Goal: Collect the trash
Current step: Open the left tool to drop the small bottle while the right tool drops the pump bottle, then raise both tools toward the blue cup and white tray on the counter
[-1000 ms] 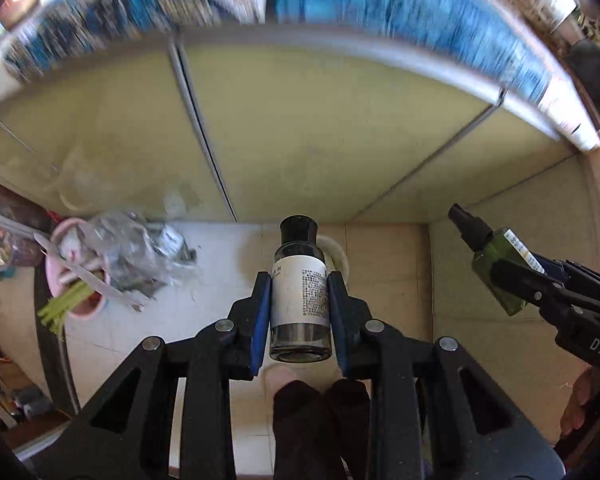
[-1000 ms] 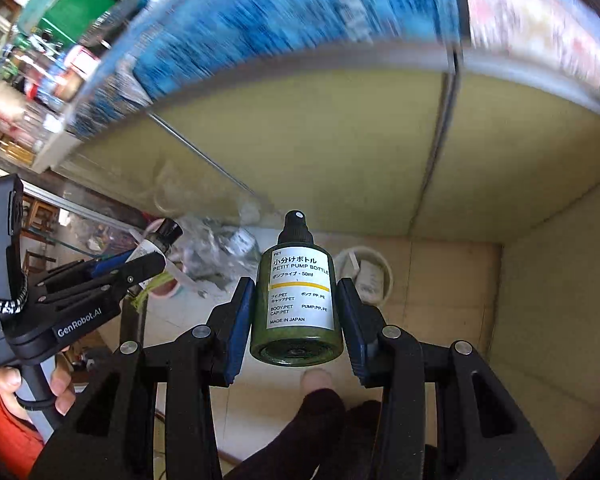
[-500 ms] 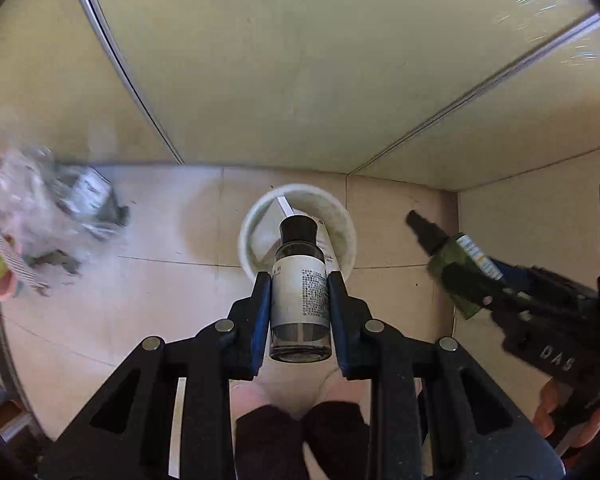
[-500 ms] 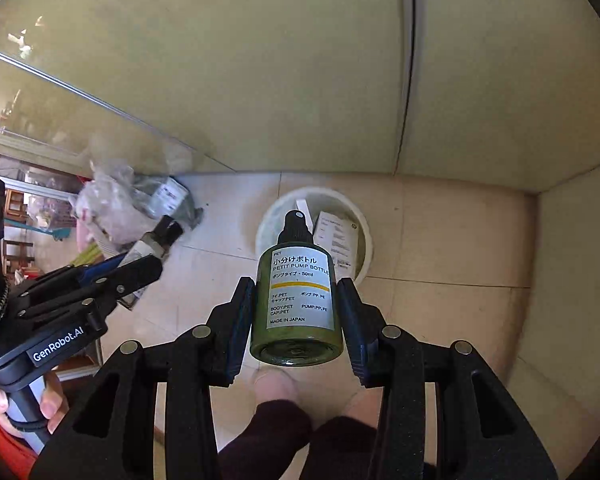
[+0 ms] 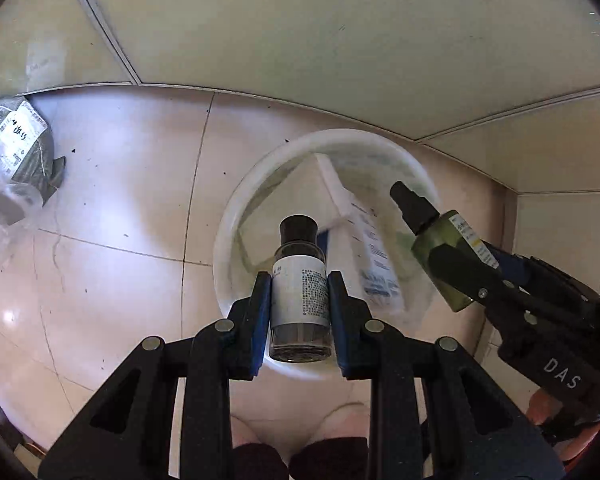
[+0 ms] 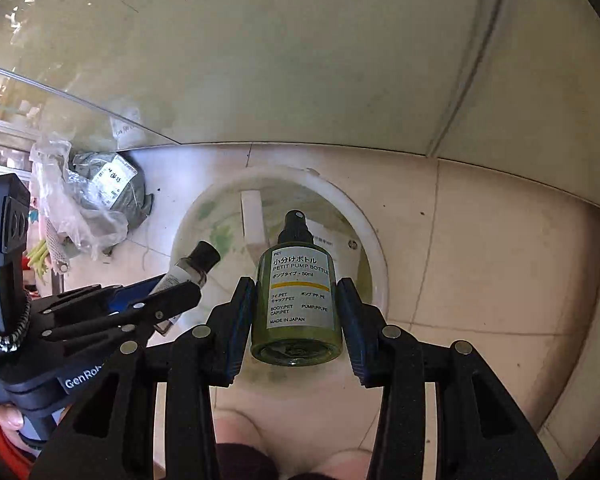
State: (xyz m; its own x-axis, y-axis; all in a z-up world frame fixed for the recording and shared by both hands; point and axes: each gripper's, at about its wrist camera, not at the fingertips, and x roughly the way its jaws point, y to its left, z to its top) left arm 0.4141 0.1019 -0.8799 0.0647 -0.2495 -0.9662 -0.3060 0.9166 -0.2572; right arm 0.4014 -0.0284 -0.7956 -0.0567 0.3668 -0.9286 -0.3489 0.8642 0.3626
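Note:
My left gripper [image 5: 299,292] is shut on a clear glass bottle [image 5: 300,292] with a black cap and white label. It hangs over the near rim of a white round bin [image 5: 236,216] on the tiled floor. My right gripper [image 6: 296,304] is shut on a green pump bottle [image 6: 296,300] with a black spray top, also above the bin [image 6: 364,224]. Each gripper shows in the other's view: the right one with its green bottle [image 5: 448,256], the left one with its glass bottle [image 6: 188,276]. White cardboard boxes [image 5: 364,248] lie inside the bin.
A grey parcel in clear plastic bags [image 6: 100,196] lies on the floor left of the bin, also in the left wrist view [image 5: 16,152]. Pale green cabinet panels [image 5: 300,20] stand behind the bin. My feet [image 5: 300,428] are just below the grippers.
Both grippers have dropped down and forward toward the bin, which is now much larger and directly beneath both bottles. Both bottles are still held.

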